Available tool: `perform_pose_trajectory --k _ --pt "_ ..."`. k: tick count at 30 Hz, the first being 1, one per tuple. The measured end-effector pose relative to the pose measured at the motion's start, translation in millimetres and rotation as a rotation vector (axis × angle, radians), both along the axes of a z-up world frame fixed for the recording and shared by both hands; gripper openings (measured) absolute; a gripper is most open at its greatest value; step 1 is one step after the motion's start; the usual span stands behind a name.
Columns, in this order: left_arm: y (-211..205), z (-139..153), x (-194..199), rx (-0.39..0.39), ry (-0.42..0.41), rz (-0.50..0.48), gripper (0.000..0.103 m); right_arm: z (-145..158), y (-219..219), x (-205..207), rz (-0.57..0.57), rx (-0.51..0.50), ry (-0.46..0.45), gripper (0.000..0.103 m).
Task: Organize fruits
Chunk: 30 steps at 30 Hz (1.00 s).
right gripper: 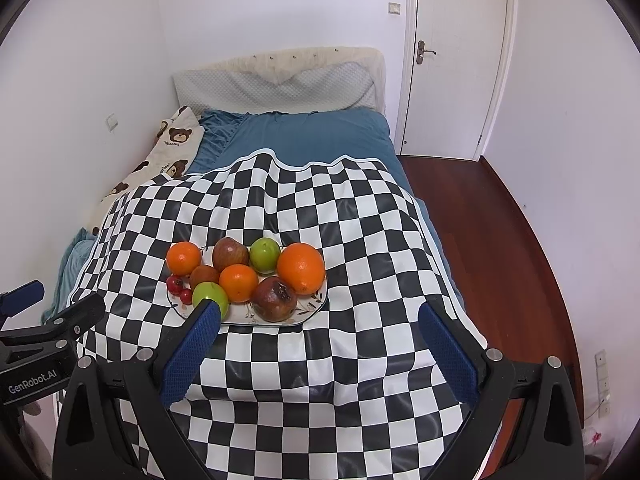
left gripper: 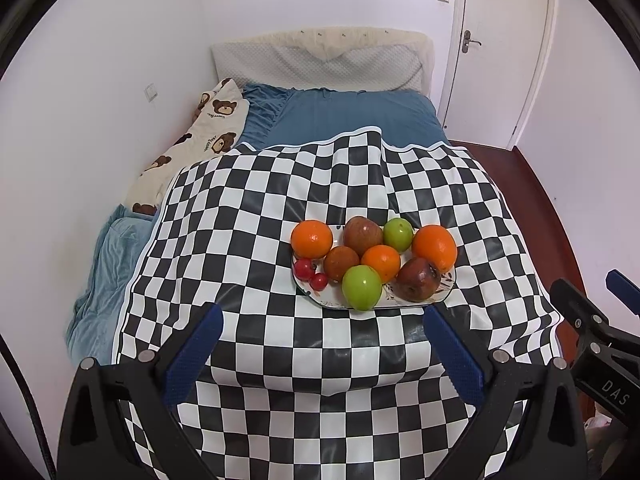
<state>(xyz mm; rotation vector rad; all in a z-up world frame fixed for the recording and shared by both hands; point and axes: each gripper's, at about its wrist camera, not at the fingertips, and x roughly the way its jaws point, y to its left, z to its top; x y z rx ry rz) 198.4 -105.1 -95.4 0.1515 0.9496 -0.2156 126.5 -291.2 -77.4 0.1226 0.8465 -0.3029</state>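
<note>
Both tools (left gripper: 322,322) (right gripper: 320,322) spread wide, textured blue pads (left gripper: 196,354) empty — round glossy fruits (left gripper: 362,235) heaped on an oblong plate (left gripper: 448,286).

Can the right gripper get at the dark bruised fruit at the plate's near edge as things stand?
Probably yes. The right gripper is open and empty, and the dark bruised fruit sits at the near edge of the plate with only bare checkered cloth before it. The big orange touching it could crowd one finger.

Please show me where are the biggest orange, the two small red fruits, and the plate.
Biggest orange (right gripper: 301,268), right wrist view, middle of its skin.
Small red fruits (left gripper: 305,269), left wrist view, on the larger one.
Plate (right gripper: 310,307), right wrist view, bare rim at front right.
</note>
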Motion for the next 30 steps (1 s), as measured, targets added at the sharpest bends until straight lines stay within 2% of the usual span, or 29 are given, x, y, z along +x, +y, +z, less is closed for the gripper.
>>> perform_pose_trajectory --k 30 --pt "2.6 -1.2 -4.1 0.002 0.006 -0.01 0.103 -5.2 -0.9 -4.6 0.001 0.002 0.003 0.101"
